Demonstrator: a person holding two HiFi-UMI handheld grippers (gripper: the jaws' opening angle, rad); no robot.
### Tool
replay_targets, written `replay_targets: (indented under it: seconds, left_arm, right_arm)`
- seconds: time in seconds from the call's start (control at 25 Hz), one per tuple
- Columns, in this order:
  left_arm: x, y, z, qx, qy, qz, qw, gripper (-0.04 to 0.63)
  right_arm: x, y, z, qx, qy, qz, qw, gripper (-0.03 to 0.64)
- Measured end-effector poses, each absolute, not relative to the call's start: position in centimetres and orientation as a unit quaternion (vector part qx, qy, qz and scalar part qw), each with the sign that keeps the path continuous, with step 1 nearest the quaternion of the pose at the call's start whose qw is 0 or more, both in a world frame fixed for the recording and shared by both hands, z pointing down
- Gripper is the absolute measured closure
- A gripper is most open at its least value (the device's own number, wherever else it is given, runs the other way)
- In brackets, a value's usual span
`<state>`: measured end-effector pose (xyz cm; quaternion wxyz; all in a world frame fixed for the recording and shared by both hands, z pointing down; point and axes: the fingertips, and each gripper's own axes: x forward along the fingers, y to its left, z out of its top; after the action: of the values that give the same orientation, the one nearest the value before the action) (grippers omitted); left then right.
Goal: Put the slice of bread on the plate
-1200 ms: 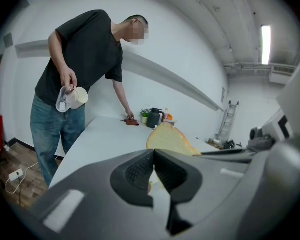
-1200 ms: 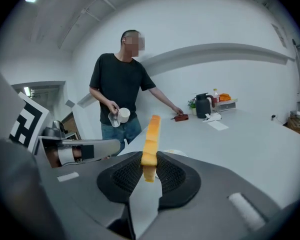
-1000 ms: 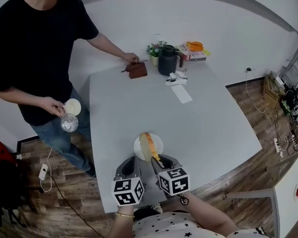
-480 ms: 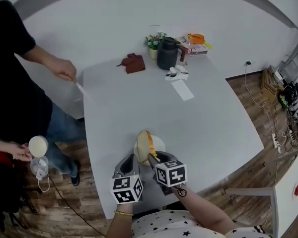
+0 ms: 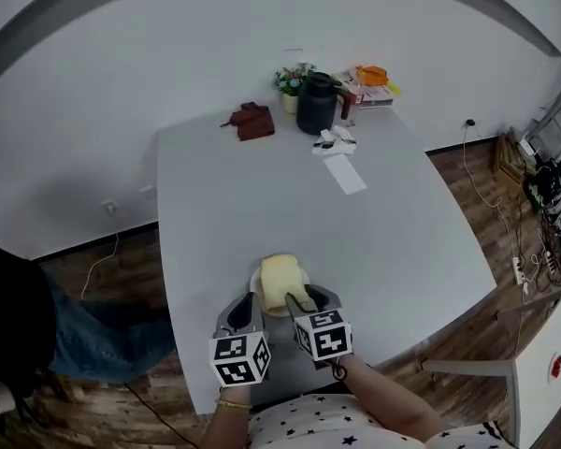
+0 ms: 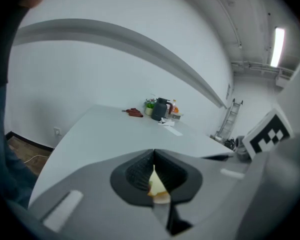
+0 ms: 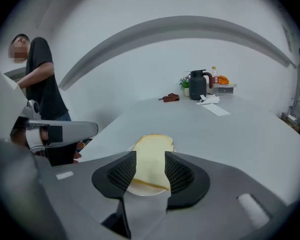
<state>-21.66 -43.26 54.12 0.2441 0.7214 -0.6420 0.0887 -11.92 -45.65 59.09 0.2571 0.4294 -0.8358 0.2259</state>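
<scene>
As the head view has it: the slice of bread (image 5: 280,281) lies flat on the plate (image 5: 254,286), near the bench's (image 5: 262,185) front edge. The left tongs (image 5: 246,303) sit just beside the plate's left rim and the right tongs (image 5: 309,297) over its near rim.
Left gripper view: left tongs closed tip to tip and empty. A sliver of the slice shows beyond them, towards the plate.
Right gripper view: right tongs opening, wide apart. The slice lies between them unpressed, resting on the plate, its long axis running away along the tongs' line.
Coming move: probably a straight pull-back of the right tongs, the nearer pair, off the plate.
</scene>
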Motion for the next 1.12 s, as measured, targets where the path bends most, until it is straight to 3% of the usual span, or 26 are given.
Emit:
replay_targets:
  seconds: [0.2,0.32,0.36,1.12]
  left_arm:
    - [-21.8,-42.9,53.8,0.722,-0.643,0.086,0.242,0.588]
    - [-21.6,-42.6,53.5,0.726,-0.639,0.086,0.24,0.588]
    - [-21.5,-42.5,53.3,0.727,-0.637,0.087,0.239,0.588]
    - [-20.8,-40.2,51.4,0.741,-0.627,0.087,0.223,0.588]
  right_arm:
    - [-12.6,-44.9,57.6,0.425,-0.845,0.226,0.232,0.484]
    - [-13.3,-44.2,56.2,0.415,-0.856,0.221,0.213,0.608]
    - [-13.6,-43.9,55.8,0.409,-0.861,0.221,0.208,0.617]
    - [-14.2,-41.1,52.7,0.413,-0.876,0.164,0.186,0.618]
